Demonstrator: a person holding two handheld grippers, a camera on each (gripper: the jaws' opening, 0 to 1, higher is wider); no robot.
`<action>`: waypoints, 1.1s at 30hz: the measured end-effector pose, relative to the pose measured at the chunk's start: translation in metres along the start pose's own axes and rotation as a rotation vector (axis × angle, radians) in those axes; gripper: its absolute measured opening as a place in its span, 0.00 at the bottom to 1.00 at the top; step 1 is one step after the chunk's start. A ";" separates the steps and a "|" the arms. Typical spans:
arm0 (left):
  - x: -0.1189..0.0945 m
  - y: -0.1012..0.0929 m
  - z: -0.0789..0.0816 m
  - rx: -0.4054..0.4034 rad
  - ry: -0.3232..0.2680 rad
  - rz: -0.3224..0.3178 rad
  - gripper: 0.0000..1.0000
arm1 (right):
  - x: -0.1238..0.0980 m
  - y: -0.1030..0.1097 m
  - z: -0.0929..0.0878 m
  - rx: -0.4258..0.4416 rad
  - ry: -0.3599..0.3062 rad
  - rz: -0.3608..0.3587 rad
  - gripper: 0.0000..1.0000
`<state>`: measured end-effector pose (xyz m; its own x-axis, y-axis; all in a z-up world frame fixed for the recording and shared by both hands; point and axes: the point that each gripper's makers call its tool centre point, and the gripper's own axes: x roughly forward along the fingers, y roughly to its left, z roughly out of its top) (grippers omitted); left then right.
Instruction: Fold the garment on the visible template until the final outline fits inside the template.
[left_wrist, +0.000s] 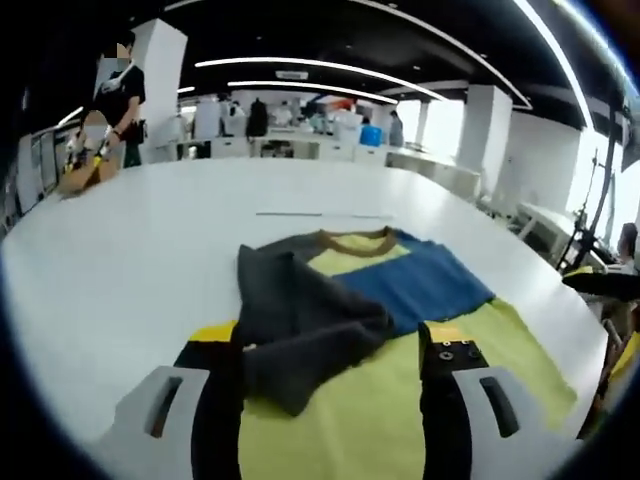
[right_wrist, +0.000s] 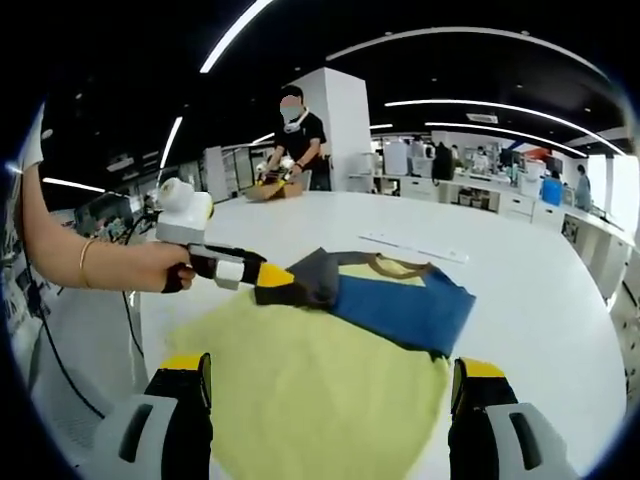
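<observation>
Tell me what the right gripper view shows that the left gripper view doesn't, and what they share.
Right gripper view: the left gripper shut on the garment's grey sleeve, the person's hand holding it, and the right gripper open. Left gripper view: the grey sleeve lying folded across the garment's front, seen over the left gripper's own dark jaws. Both: the garment on the yellow-green template and the white table.

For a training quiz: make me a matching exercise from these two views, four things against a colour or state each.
Things:
1. grey sleeve
2. collar
3. right gripper
4. template

Descriptions:
a. brown trim
b. yellow-green sheet beneath the garment
c. folded across the garment
d. open, holding nothing

Pairs: 1-c, 2-a, 3-d, 4-b
</observation>
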<state>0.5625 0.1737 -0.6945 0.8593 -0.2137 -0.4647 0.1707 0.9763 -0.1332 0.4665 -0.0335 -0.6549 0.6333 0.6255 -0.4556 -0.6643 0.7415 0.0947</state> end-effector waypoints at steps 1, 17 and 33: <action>-0.002 0.005 -0.002 -0.010 0.007 0.016 0.69 | 0.000 0.000 0.000 -0.003 0.002 0.000 0.99; -0.015 0.025 -0.033 -0.162 0.063 0.053 0.35 | -0.002 0.002 -0.002 -0.001 0.003 -0.002 0.99; -0.006 0.023 -0.035 -0.269 0.063 -0.028 0.00 | -0.005 -0.001 -0.002 0.009 0.003 -0.018 0.99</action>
<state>0.5445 0.1963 -0.7258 0.8230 -0.2502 -0.5100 0.0526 0.9275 -0.3700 0.4628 -0.0382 -0.6547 0.6437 0.6118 -0.4597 -0.6496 0.7544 0.0943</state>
